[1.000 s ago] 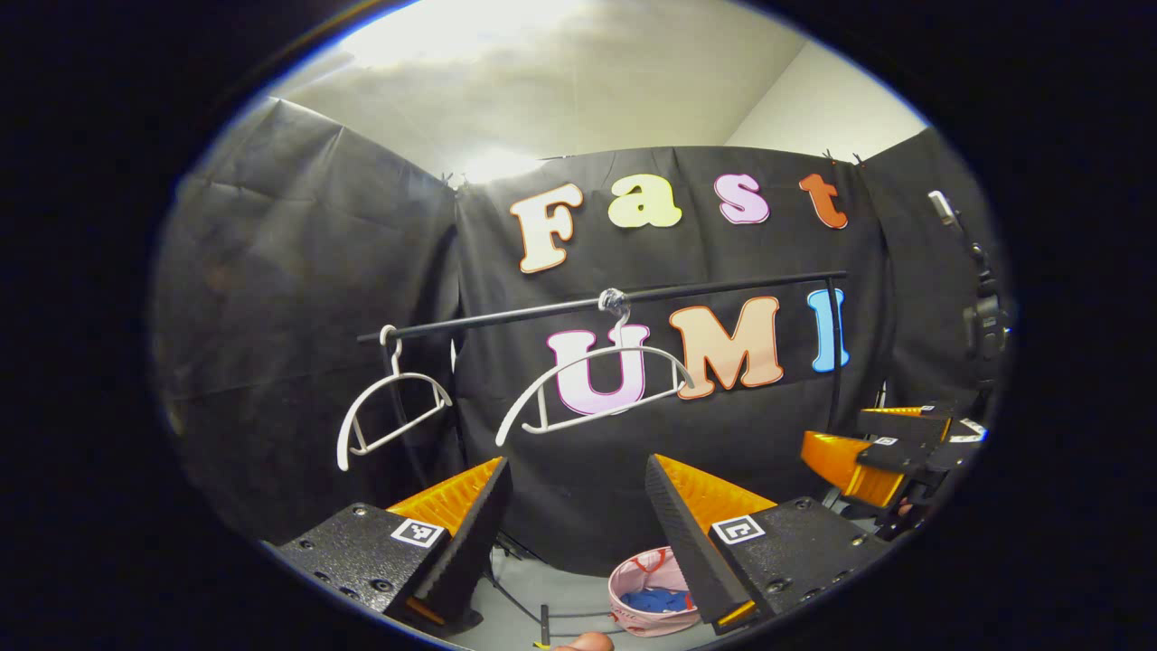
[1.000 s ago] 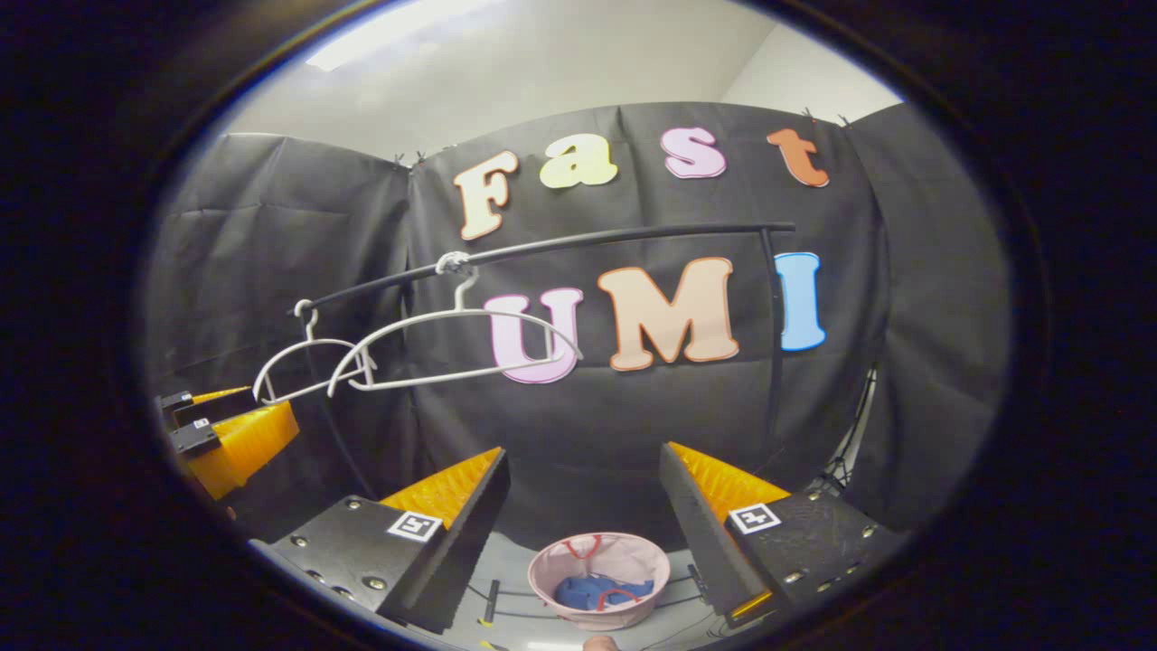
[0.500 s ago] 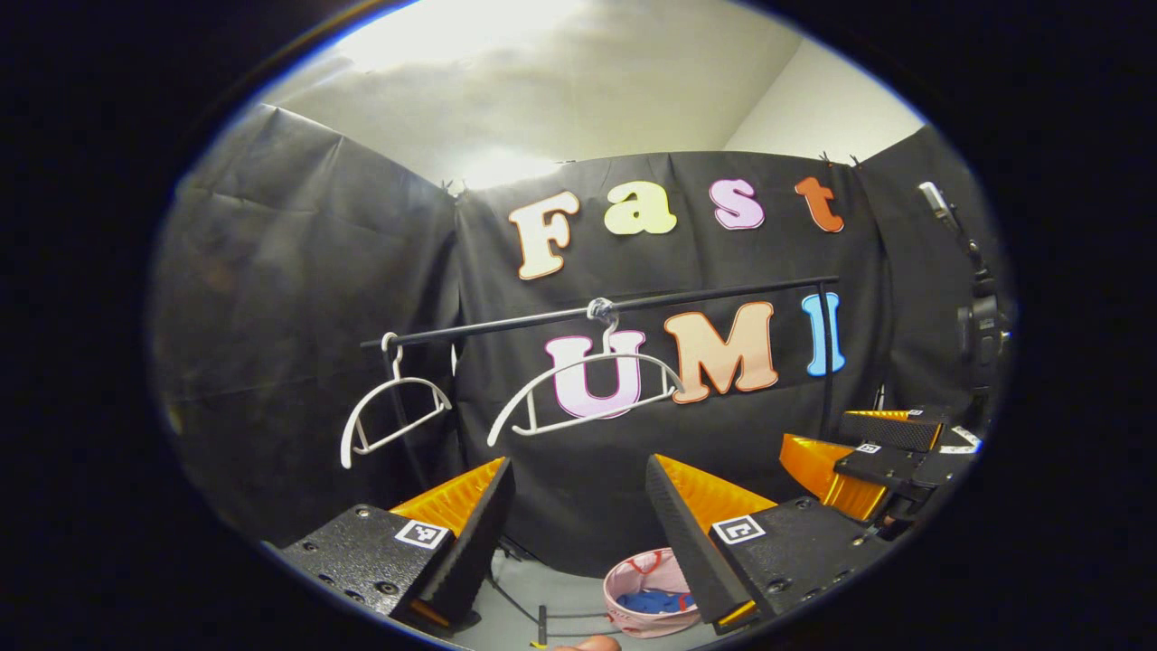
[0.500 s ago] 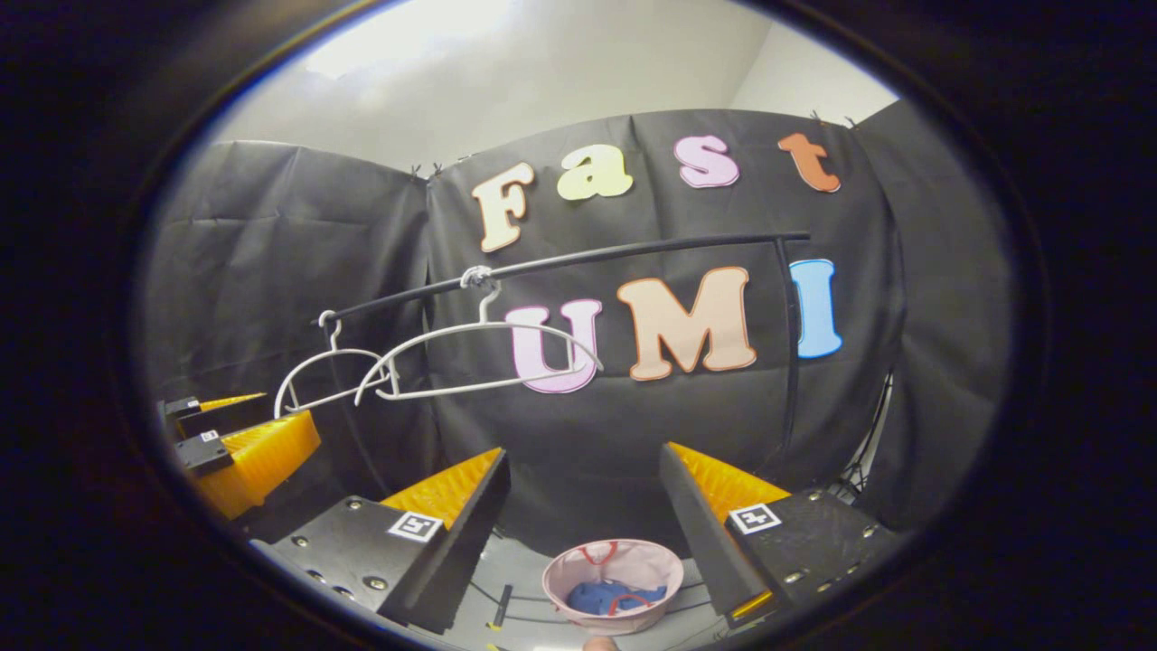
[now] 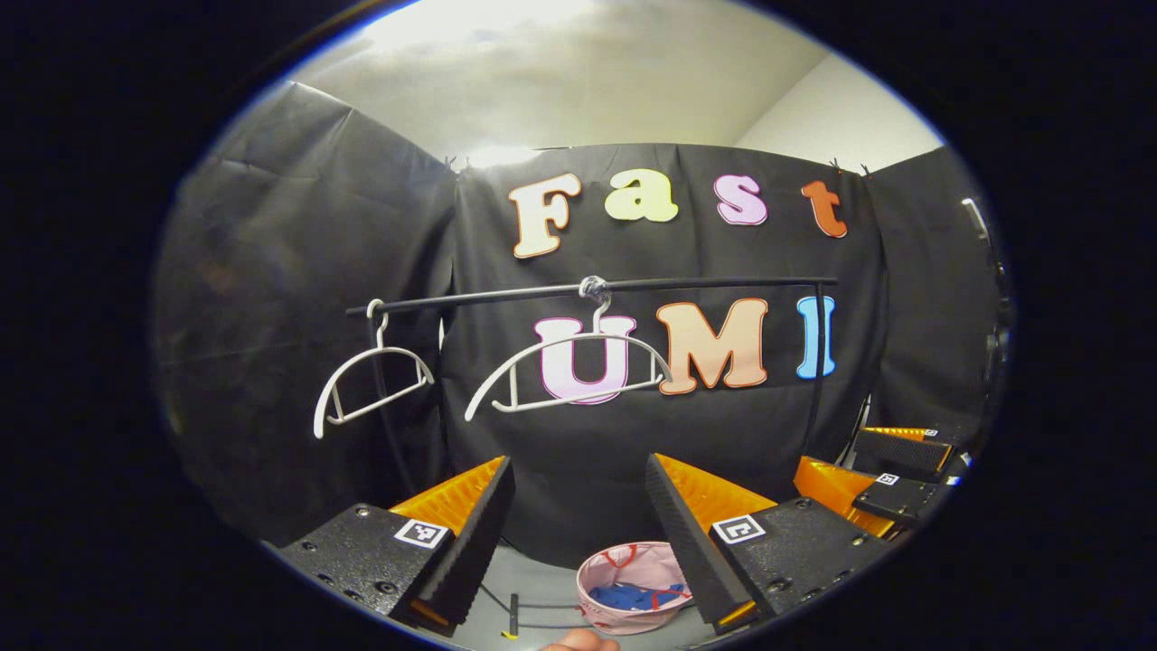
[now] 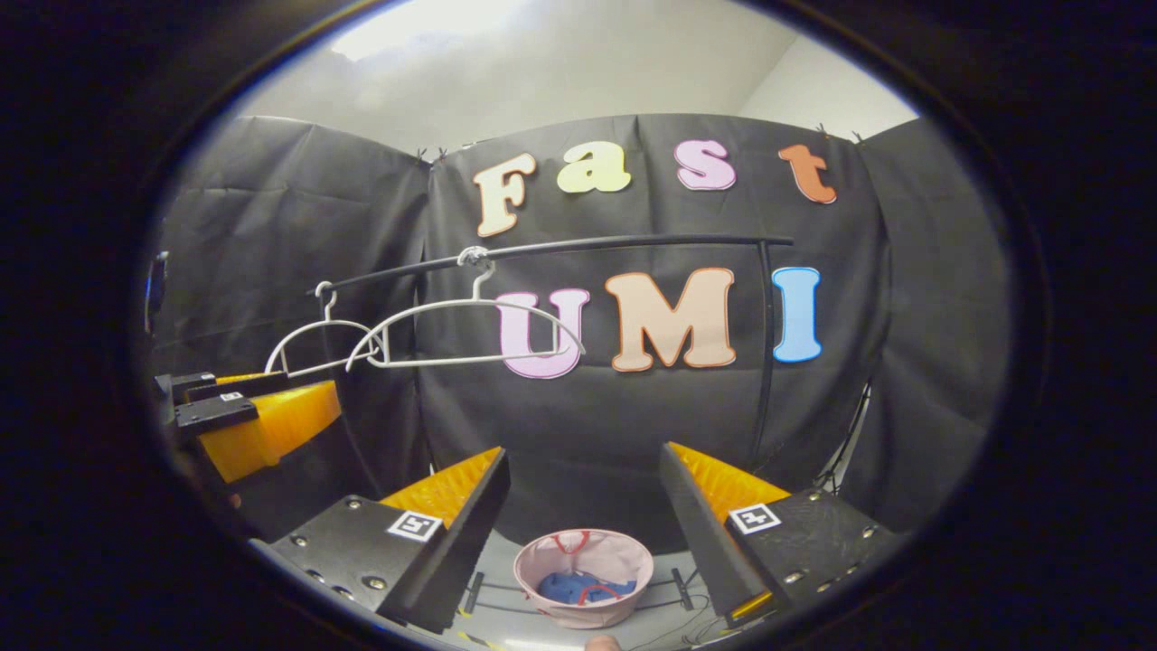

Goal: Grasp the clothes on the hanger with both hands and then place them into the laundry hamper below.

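Hanging two bare hangers [image 5: 568, 371], one hamper [image 6: 583, 579]

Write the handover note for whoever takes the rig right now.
Left tool: open, holding nothing, raised and facing the rail.
Right tool: open, holding nothing, raised beside it.
Both white hangers on the rail are bare.
Blue clothes lie in the pink hamper on the floor below the rail.
Done: clothes are in the hamper.
Left: nothing that shows here.
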Motion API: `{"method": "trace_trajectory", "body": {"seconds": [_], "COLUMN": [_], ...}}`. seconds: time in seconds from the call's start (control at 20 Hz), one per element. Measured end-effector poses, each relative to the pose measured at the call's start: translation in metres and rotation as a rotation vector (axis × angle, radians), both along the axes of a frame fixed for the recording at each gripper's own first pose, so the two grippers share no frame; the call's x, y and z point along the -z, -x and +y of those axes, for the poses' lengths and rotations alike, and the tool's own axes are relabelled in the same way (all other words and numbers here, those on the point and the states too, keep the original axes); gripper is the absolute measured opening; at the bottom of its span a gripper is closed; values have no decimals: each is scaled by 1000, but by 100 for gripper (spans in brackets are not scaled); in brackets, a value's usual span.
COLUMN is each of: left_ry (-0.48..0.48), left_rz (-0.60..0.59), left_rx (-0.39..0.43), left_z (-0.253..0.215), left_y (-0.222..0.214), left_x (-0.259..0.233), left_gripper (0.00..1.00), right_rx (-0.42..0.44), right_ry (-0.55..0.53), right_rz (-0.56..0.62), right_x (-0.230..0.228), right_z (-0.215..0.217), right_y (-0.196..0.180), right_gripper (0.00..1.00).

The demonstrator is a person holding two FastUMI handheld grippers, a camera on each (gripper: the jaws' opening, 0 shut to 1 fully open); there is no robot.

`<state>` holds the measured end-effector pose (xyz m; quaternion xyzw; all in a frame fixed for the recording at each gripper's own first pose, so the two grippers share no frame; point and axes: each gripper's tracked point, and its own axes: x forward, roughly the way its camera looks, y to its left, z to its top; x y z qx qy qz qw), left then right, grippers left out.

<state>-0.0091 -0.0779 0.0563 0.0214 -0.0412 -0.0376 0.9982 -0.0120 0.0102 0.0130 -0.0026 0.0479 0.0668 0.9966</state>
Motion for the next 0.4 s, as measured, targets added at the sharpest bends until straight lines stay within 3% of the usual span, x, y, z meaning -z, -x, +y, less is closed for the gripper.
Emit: {"method": "trace_trajectory", "body": {"seconds": [0.05, 0.25, 0.4], "left_ry": [10, 23, 5], "left_rz": [2, 31, 33], "left_rx": [1, 27, 65], "left_z": [2, 3, -3], "left_y": [-1, -8, -15], "left_x": [1, 11, 19], "left_gripper": [92, 92, 92], "right_rx": [7, 67, 107], "right_ry": [2, -13, -44], "right_rz": [-20, -31, -16], "right_x": [-3, 4, 12], "right_z": [-3, -23, -36], "right_y": [2, 5, 8], "right_gripper": [99, 100, 95]}}
